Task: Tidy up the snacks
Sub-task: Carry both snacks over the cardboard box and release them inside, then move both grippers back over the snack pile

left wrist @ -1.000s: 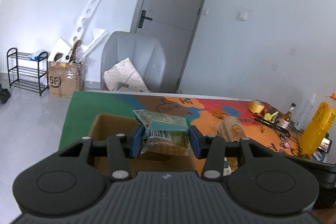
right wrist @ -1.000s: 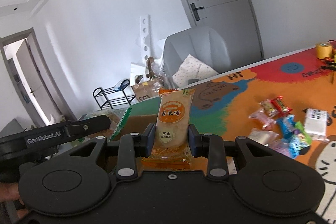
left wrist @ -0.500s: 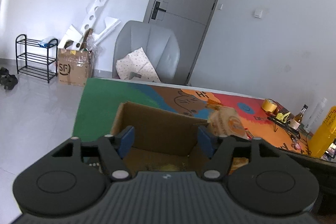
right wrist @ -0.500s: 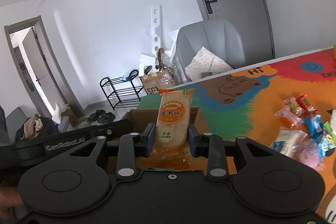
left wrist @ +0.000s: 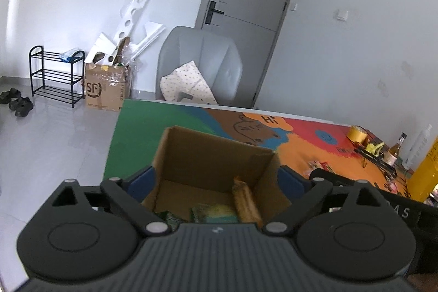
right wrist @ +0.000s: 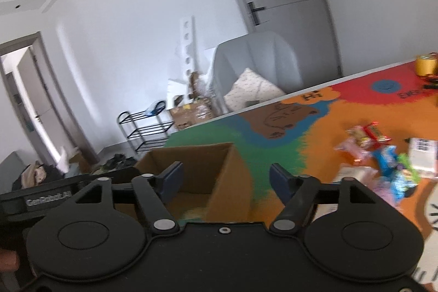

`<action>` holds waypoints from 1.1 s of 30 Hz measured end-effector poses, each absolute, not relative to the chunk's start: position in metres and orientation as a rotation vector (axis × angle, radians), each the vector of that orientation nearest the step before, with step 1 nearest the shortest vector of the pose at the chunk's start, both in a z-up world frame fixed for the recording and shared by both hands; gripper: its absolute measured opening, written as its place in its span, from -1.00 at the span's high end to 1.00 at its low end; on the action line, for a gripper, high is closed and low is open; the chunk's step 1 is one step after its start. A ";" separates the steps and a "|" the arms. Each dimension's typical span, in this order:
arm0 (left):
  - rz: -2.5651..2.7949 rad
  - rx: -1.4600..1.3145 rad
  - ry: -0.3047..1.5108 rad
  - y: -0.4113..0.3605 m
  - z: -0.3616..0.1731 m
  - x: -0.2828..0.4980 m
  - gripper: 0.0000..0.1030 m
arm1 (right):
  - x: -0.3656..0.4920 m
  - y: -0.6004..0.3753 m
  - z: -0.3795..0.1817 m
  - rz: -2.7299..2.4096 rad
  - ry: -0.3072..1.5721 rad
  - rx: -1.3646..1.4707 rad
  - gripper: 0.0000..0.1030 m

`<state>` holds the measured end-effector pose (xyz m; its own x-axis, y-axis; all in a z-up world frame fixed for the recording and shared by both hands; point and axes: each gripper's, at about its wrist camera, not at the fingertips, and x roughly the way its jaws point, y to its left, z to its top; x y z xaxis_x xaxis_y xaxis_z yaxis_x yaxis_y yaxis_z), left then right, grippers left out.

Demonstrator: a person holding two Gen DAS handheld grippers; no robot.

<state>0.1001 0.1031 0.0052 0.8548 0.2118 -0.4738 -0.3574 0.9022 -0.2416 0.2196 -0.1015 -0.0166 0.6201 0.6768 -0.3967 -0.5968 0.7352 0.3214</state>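
My left gripper (left wrist: 217, 179) and right gripper (right wrist: 225, 178) gape wide, empty, over the cardboard box (left wrist: 216, 155); the loose snack packets (right wrist: 383, 158) at frame right look light, crinkly and crushable, best pinched mid-body.

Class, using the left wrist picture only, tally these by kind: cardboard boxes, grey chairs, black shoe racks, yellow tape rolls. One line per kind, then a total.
Cardboard boxes: 2 (open box on the mat, SF box on the floor)
Grey chairs: 1
Black shoe racks: 1
Yellow tape rolls: 1
Total: 5
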 end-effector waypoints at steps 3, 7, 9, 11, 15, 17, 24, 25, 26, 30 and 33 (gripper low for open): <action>0.287 -0.310 0.469 0.092 0.005 0.102 -0.86 | 0.220 -0.115 -0.018 0.700 0.524 0.164 -0.46; 0.286 -0.293 0.478 0.080 0.003 0.105 -0.87 | 0.219 -0.133 -0.020 0.667 0.529 0.173 -0.59; 0.282 -0.292 0.484 0.074 0.002 0.107 -0.88 | 0.219 -0.142 -0.021 0.654 0.531 0.179 -0.61; 0.275 -0.290 0.489 0.068 0.003 0.109 -0.92 | 0.218 -0.151 -0.022 0.645 0.534 0.184 -0.66; 0.261 -0.269 0.492 0.054 0.003 0.110 -0.93 | 0.220 -0.164 -0.024 0.629 0.538 0.197 -0.74; 0.252 -0.257 0.493 0.047 0.003 0.109 -0.93 | 0.220 -0.171 -0.024 0.624 0.540 0.205 -0.78; 0.213 -0.232 0.498 0.020 0.002 0.110 -0.99 | 0.222 -0.197 -0.027 0.608 0.543 0.234 -0.89; 0.209 -0.228 0.496 0.016 0.002 0.111 -0.99 | 0.221 -0.201 -0.027 0.603 0.543 0.237 -0.90; 0.205 -0.225 0.495 0.013 0.003 0.111 -0.99 | 0.222 -0.206 -0.027 0.597 0.543 0.239 -0.91; 0.190 -0.218 0.496 -0.001 0.002 0.115 -0.99 | 0.223 -0.223 -0.027 0.579 0.541 0.255 -0.95; 0.179 -0.217 0.498 -0.010 0.002 0.118 -0.99 | 0.223 -0.236 -0.027 0.563 0.539 0.259 -0.96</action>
<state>0.1184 -0.0097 0.0016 0.8637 0.1164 -0.4904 -0.2215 0.9616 -0.1618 0.2228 -0.2360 -0.0273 0.7129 0.5679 -0.4114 -0.4361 0.8185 0.3740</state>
